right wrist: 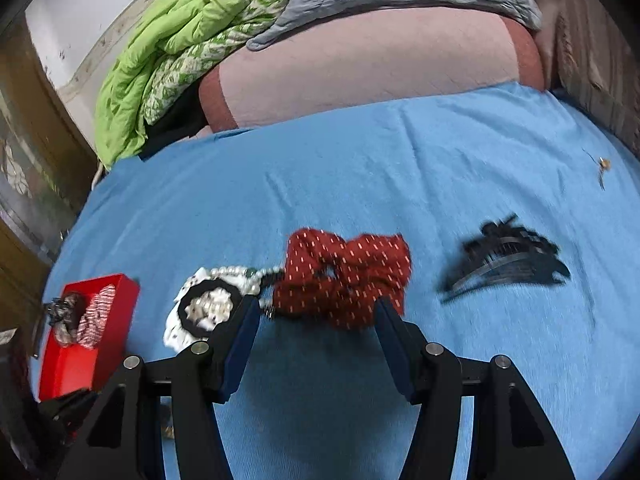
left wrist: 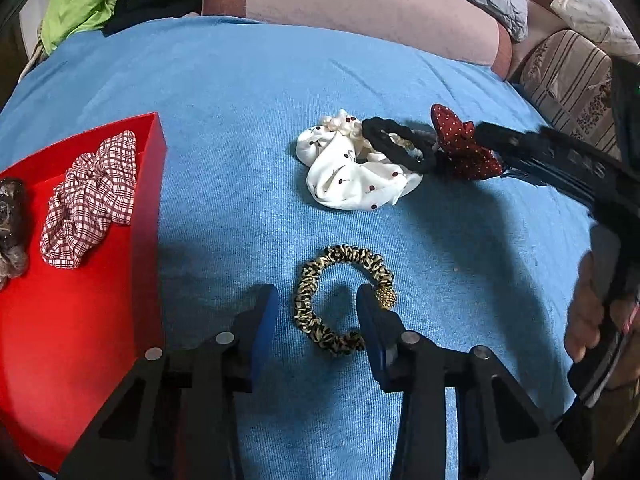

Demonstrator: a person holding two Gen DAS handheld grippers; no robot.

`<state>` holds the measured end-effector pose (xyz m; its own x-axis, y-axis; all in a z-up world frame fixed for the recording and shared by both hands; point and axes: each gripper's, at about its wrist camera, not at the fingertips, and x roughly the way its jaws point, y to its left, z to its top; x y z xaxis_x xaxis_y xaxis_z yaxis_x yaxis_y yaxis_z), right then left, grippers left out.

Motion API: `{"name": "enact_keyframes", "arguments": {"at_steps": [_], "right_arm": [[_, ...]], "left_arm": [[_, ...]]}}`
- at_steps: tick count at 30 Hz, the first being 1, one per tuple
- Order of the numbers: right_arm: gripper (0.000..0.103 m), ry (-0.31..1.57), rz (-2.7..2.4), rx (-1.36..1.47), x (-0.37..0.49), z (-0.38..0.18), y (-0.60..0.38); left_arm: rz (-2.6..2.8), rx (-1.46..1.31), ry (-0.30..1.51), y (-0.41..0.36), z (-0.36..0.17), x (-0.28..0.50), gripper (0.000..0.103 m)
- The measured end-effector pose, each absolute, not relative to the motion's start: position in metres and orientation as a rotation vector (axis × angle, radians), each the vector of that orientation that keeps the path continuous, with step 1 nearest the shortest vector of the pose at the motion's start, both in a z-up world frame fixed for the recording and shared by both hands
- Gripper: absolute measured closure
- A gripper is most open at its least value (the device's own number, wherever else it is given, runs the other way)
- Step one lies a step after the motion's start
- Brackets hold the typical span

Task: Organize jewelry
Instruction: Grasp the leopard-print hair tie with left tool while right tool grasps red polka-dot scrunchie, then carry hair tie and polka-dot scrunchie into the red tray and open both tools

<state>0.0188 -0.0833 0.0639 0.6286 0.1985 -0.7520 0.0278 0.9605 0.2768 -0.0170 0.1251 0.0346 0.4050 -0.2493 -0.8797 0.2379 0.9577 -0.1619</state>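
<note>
Straddling the leopard-print scrunchie (left wrist: 340,300), the left gripper (left wrist: 318,300) sits w/ one finger outside the ring's left arc & the other poking into its hole by the gold bead; pads not pressing yet, so released, nothing held. Prob. lined up that way to pinch one side of the band, easiest hold on a soft loop. The blue sheet (left wrist: 240,140) on the bed is bare around it, so room to lift.

Just left, the red tray (left wrist: 152,184) w/ a plaid scrunchie (left wrist: 90,204) & a dark fuzzy one (left wrist: 12,232) already inside, so it looks like the drop spot. Its near wall stands close to the left finger; the lift should clear that edge.

Further out, the right gripper (right wrist: 316,312) hovers at the red dotted scrunchie (right wrist: 344,276), jaws apart, also empty; view's blurred, can't tell if a pad touches the cloth. Left of it a pile: white cherry-print scrunchie (left wrist: 352,172) w/ a black hair tie (left wrist: 400,148) & pearl strand (right wrist: 230,271) on top, touching the red one, so they may drag along. A black claw clip (right wrist: 504,260) lies apart to the right. Beyond: pink mattress edge, green quilt (right wrist: 160,60), grey pillow.
</note>
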Motion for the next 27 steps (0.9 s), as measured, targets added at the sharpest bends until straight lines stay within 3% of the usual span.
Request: {"name": "enact_keyframes", "arguments": {"at_steps": [3, 5, 6, 7, 9, 13, 27], "right_arm": [[0.04, 0.902, 0.08, 0.236, 0.033, 0.057, -0.079], [0.04, 0.916, 0.075, 0.216, 0.038, 0.052, -0.078], [0.05, 0.921, 0.074, 0.211, 0.04, 0.05, -0.078], [0.074, 0.936, 0.079, 0.214, 0.042, 0.047, -0.079], [0.09, 0.956, 0.089, 0.235, 0.042, 0.044, -0.083], [0.095, 0.929, 0.089, 0.275, 0.028, 0.052, -0.091], [0.095, 0.861, 0.093, 0.277, -0.056, 0.093, -0.091]], "left_arm": [[-0.307, -0.006, 1.104, 0.124, 0.035, -0.017, 0.071], [-0.301, -0.007, 1.107, 0.122, 0.033, -0.015, 0.093], [-0.302, -0.009, 1.11, 0.122, 0.032, -0.015, 0.094], [-0.304, -0.014, 1.108, 0.122, 0.032, -0.015, 0.095], [-0.31, -0.026, 1.105, 0.123, 0.034, -0.016, 0.096], [-0.324, -0.046, 1.091, 0.125, 0.042, -0.022, 0.096], [-0.344, -0.089, 0.997, 0.126, 0.091, -0.06, 0.097]]}}
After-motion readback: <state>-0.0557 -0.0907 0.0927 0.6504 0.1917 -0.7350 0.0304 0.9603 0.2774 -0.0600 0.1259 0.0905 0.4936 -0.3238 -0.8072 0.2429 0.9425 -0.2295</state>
